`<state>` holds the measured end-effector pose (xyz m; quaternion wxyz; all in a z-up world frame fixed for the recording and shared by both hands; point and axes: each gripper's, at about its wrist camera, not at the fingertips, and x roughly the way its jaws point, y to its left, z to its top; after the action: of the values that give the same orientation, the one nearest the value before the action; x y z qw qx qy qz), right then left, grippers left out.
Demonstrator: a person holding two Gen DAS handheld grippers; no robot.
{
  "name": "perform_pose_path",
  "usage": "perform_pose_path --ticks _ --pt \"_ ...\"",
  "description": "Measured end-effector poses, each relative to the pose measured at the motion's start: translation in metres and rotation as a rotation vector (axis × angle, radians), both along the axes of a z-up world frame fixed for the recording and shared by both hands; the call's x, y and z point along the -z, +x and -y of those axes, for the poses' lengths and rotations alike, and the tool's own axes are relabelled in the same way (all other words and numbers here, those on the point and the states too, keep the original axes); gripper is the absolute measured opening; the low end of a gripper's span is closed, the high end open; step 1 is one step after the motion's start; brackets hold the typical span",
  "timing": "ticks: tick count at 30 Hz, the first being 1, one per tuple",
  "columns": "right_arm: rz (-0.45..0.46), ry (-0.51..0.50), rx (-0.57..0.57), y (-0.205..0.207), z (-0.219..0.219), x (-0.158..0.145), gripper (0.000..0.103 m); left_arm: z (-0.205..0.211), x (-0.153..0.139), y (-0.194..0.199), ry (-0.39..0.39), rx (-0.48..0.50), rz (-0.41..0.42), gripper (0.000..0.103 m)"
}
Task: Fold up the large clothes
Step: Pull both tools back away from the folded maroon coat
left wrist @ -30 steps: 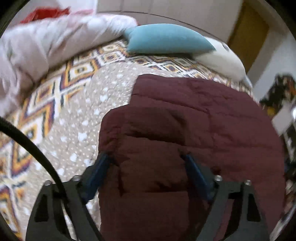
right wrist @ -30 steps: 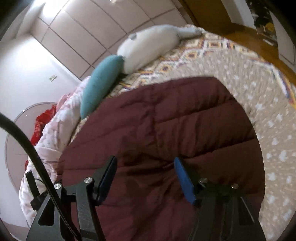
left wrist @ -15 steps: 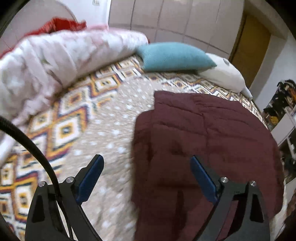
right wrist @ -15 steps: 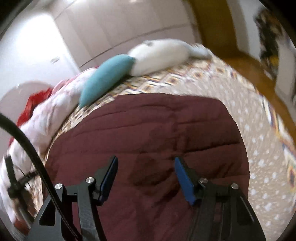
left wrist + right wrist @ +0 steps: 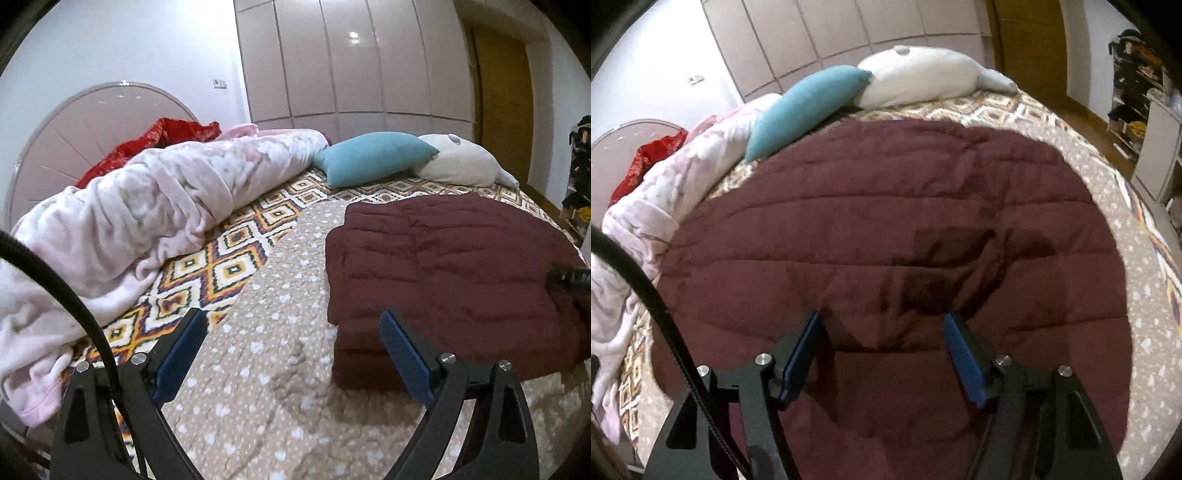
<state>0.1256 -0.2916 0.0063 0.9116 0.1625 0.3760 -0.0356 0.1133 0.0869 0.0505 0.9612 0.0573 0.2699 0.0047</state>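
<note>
The maroon quilted jacket (image 5: 454, 273) lies folded on the patterned bedspread (image 5: 280, 295), right of the pink blanket (image 5: 147, 206). The left gripper (image 5: 291, 354) hangs wide and empty; the right gripper (image 5: 882, 350), jaws spread, presses the padding. Best flatten evenly before lifting off.

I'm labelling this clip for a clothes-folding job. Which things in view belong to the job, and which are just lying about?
Part of the job:
- maroon quilted jacket, lying folded on the bed
- left gripper, open, off the jacket's edge
- right gripper, open over the jacket

Just lying about:
- teal pillow
- white plush pillow
- pink blanket
- red cloth
- patterned bedspread
</note>
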Motion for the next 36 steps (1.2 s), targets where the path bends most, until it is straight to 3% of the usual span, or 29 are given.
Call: perform_pose_path --ticks 7,12,17,25,28,30,36 --pt "0.024 -0.016 -0.047 -0.048 -0.04 -0.016 0.073 0.017 0.002 -0.038 0.006 0.031 0.028 0.094" --pt "-0.003 -0.04 -0.053 -0.076 -0.058 -0.005 0.073 0.029 0.017 -0.05 0.017 0.083 -0.048 0.094" --pt "-0.023 -0.074 -0.053 -0.099 -0.068 0.0 0.073 0.028 0.019 -0.069 -0.001 0.085 -0.062 0.094" --pt "0.0 -0.084 -0.033 -0.153 -0.087 -0.007 0.073 0.02 0.0 -0.111 -0.029 0.075 0.006 0.094" --pt "-0.003 -0.084 -0.013 -0.171 -0.094 -0.005 0.073 0.021 -0.01 -0.135 -0.04 0.072 0.069 0.094" --pt "-0.003 -0.09 0.002 -0.185 -0.099 -0.003 0.073 0.02 -0.019 -0.155 -0.066 0.087 0.121 0.1" --pt "0.012 -0.125 0.084 -0.236 -0.106 -0.008 0.074 0.023 -0.035 -0.199 -0.153 0.158 0.142 0.102"
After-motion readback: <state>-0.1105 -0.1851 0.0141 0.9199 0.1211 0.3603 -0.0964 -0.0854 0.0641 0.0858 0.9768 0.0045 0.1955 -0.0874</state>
